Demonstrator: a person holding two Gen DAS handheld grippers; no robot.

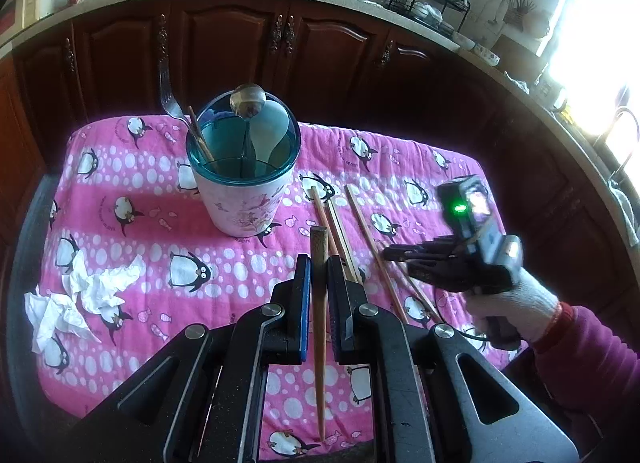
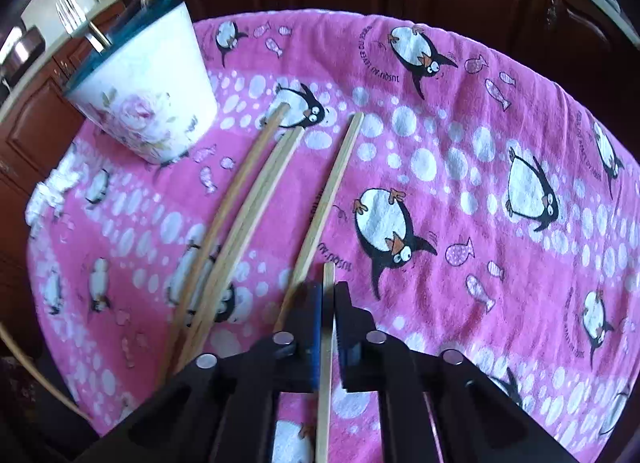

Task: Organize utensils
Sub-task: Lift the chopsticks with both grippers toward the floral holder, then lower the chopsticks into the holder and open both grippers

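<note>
A brown chopstick [image 1: 320, 303] is clamped at lower centre by the closed left gripper [image 1: 319, 263], and a pale chopstick [image 2: 326, 343] by the closed right gripper [image 2: 328, 291]. More chopsticks [image 2: 256, 199] are seen on the pink cloth [image 2: 500, 123]; the utensil holder [image 1: 240, 187], upper left, is stocked with a fork [image 1: 168, 91] and spoon [image 1: 248, 100].

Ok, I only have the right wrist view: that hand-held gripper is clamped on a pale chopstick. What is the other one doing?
Observer: The left hand-held gripper is shut on a darker, round-ended chopstick.
Operator: And what stands in the holder besides the fork?
Observer: A metal spoon and a white paddle rise above its rim.
Operator: Who is holding the right hand-held gripper?
Observer: A hand in a pale glove, with a red sleeve behind it.
</note>
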